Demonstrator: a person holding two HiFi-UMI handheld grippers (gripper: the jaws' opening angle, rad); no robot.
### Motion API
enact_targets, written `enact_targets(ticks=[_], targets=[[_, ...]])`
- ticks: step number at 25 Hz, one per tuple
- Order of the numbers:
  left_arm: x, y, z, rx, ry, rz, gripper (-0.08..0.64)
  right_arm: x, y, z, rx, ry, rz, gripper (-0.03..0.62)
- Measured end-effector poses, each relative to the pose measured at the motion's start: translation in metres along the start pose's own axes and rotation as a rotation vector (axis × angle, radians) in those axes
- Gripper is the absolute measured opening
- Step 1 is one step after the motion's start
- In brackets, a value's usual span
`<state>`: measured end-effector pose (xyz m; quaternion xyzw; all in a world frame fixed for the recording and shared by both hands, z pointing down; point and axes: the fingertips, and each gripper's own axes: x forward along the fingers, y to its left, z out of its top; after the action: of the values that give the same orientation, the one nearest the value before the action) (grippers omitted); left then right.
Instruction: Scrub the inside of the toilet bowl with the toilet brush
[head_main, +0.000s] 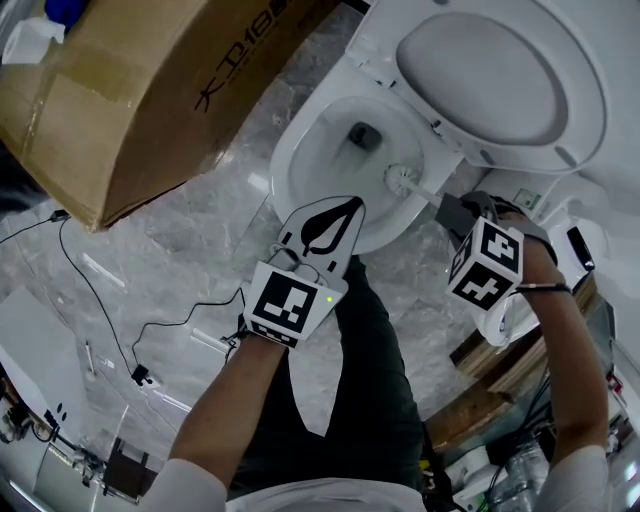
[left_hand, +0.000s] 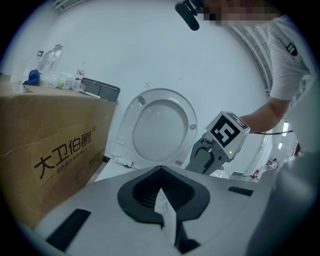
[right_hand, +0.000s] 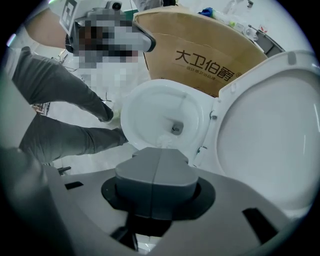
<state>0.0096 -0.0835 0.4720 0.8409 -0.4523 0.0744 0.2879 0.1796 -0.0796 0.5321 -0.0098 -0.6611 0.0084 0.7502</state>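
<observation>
Since one tool seems enough, the left gripper (head_main: 333, 228) hangs pinched shut and empty over the near rim (head_main: 283, 195). The right gripper (head_main: 452, 210) clamps the white-bristled toilet brush (head_main: 402, 180), head down inside the white ceramic toilet bowl (head_main: 325, 140), whose oval lid (head_main: 500, 80) stands raised behind.

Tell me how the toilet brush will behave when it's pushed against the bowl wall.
The toilet brush has a thin, straight handle, so it probably stays stiff while only the fuzzy white head gives. It looks light for its length. The glossy toilet bowl likely lets the head slide.
</observation>
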Motion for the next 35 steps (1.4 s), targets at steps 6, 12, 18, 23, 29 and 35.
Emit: enact_targets(ticks=[6, 12, 18, 23, 29, 35], targets=[[0.0, 0.001, 0.003, 0.006, 0.003, -0.007, 0.008, 0.003, -0.004, -0.002, 0.143, -0.065, -0.025, 0.156], [-0.004, -0.003, 0.004, 0.027, 0.033, -0.037, 0.008, 0.005, 0.004, -0.006, 0.615, -0.261, -0.128, 0.156], [-0.012, -0.012, 0.014, 0.096, 0.063, -0.083, 0.008, 0.014, 0.036, -0.016, 1.427, -0.584, 0.01, 0.156], [-0.011, -0.025, 0.018, 0.153, 0.085, -0.137, 0.008, 0.024, 0.053, -0.013, 1.975, -0.914, 0.101, 0.156], [-0.01, -0.032, 0.012, 0.183, 0.101, -0.165, 0.008, 0.043, 0.075, -0.012, 2.258, -1.039, 0.148, 0.156], [-0.007, -0.037, 0.007, 0.188, 0.109, -0.185, 0.008, 0.045, 0.079, -0.015, 2.393, -1.181, 0.109, 0.156]])
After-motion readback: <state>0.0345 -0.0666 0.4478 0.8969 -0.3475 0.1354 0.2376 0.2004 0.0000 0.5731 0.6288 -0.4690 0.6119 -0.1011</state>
